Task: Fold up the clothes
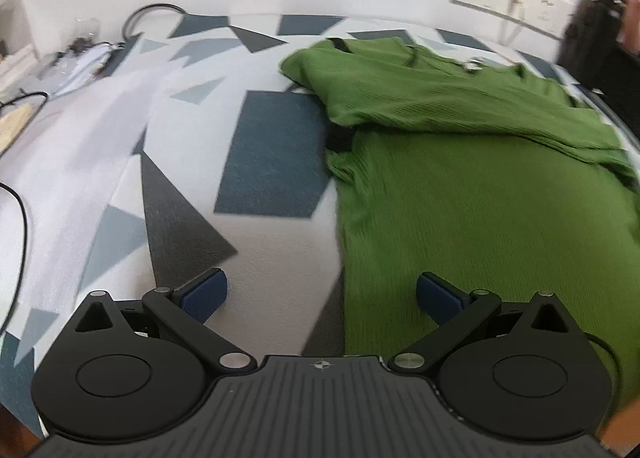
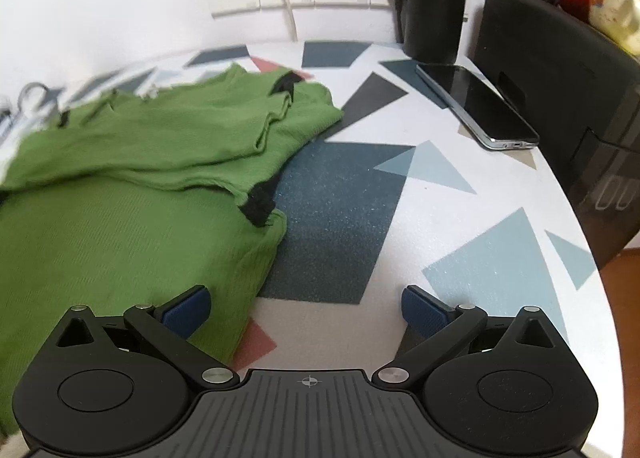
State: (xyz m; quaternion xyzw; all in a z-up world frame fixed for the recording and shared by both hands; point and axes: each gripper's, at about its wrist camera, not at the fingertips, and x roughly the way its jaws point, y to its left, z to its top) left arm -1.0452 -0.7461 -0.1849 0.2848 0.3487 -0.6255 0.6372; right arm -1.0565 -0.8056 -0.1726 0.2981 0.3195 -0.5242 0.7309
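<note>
A green ribbed knit top (image 1: pixel 480 194) lies partly folded on a table (image 2: pixel 460 218) covered in a geometric-pattern cloth. The left gripper (image 1: pixel 322 296) and right gripper (image 2: pixel 306 308) hover wide open and empty at its near side edges. Soft, light fabric; probably best pinched at the hem corners.

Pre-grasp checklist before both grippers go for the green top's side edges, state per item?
1. left gripper open, empty: ok.
2. right gripper open, empty: ok.
3. Each straddles a side edge of the green top: ok.
4. Top half already folded over with black-trimmed sleeves inside: ok.
5. phone clear of the garment: ok.
6. Near hem flat: cannot tell, hidden by the grippers.
</note>
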